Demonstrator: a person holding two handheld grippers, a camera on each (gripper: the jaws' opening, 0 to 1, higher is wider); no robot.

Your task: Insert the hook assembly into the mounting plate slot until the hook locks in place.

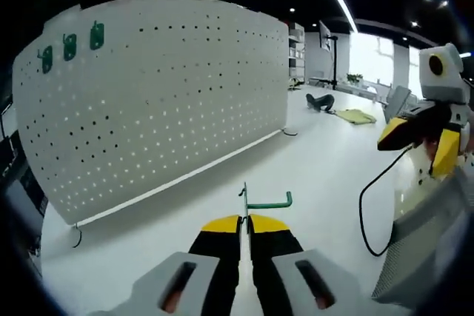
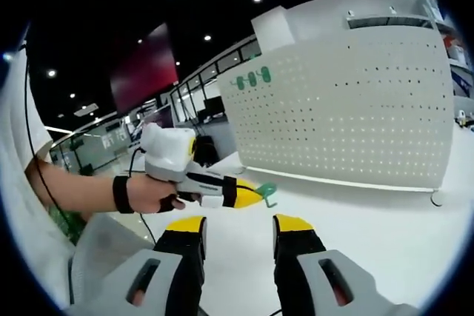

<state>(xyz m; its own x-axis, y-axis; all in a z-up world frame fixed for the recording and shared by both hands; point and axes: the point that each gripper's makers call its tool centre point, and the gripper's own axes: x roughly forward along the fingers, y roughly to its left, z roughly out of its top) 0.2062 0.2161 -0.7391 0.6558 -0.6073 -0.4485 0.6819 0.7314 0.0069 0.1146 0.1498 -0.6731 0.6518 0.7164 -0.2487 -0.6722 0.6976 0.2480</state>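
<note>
A green hook (image 1: 268, 203) with a thin metal stem stands above the white table, and my left gripper (image 1: 244, 221) is shut on its base. The right gripper view shows that left gripper (image 2: 250, 196) in a person's hand, the green hook (image 2: 266, 192) at its yellow tips. A large white pegboard (image 1: 163, 101) stands upright on the table to the left and ahead of the hook, apart from it. Three green hooks (image 1: 69, 46) hang at its top left corner. My right gripper (image 2: 238, 227) is open and holds nothing. It hovers at the right (image 1: 421, 144) in the left gripper view.
The pegboard (image 2: 355, 101) rests on small black feet (image 1: 76, 238). A black cable (image 1: 368, 209) loops down to the table at the right. A dark object (image 1: 321, 102) and a yellow-green cloth (image 1: 356, 116) lie far back. A sleeve and forearm (image 2: 74, 190) fill the left.
</note>
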